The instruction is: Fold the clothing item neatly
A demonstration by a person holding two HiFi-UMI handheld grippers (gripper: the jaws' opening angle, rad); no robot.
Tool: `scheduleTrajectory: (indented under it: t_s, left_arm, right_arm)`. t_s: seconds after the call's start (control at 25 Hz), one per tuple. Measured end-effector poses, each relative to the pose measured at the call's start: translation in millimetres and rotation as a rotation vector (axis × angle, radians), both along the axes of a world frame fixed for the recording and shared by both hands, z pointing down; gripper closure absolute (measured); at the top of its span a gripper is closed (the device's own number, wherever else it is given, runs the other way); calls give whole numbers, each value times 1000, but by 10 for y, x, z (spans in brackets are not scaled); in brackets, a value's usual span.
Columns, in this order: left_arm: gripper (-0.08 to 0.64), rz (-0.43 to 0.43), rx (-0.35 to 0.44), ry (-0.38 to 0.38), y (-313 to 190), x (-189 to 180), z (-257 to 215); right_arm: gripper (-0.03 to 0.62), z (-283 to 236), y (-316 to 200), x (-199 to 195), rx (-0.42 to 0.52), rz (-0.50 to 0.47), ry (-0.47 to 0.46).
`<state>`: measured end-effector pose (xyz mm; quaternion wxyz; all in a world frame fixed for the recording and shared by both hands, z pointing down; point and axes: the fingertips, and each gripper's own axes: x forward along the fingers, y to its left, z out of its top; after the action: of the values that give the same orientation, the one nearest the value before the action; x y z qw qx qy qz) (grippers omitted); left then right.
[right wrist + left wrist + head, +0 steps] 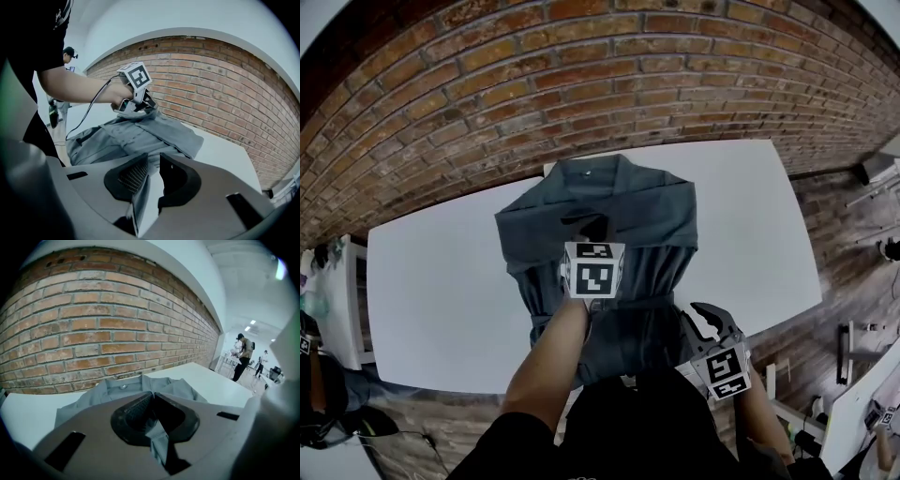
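— The slate-grey collared cloth garment (652, 225): where does it lie?
— Below the red brick wall (581, 75) stands a white rectangular table (431, 281). The garment is spread over its middle, collar toward the wall, lower end at the table's near edge.
— And the left gripper (153, 394)?
— Pressed together on a fold (158, 441) of the garment's cloth, held above the garment's middle.
— The right gripper (153, 157)?
— By the garment's near right corner, jaws spread, a clear gap between the pads.
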<state>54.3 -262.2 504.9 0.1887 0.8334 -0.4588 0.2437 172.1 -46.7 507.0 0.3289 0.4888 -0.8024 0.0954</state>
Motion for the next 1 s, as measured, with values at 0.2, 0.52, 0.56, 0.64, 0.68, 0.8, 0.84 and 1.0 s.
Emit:
scheduleTrajectory:
  t_s: [0.2, 0.52, 0.56, 0.64, 0.68, 0.8, 0.84, 1.0]
  left_arm:
    - [541, 67, -33, -130, 119, 251, 441]
    - [267, 199, -107, 37, 411, 501, 630]
    - [267, 185, -102, 53, 418, 452, 598]
    - [267, 133, -101, 93, 413, 306, 540]
    - [267, 95, -108, 119, 407, 216, 525]
    - [267, -39, -149, 199, 370, -102, 555]
    - [267, -78, -168, 222, 349, -203, 584]
    - [267, -146, -226, 267, 219, -427, 677]
  right_arm:
    - [512, 43, 26, 177, -13, 6, 1]
    - [512, 111, -58, 227, -24, -33, 0]
    - [512, 110, -82, 195, -22, -42, -2]
    - [512, 101, -131, 115, -17, -62, -7]
    - [512, 95, -155, 68, -14, -71, -10]
    - [512, 78, -222, -83, -7, -98, -17]
    - [512, 71, -241, -131, -5, -107, -19]
    - [512, 56, -278, -238, -5, -126, -19]
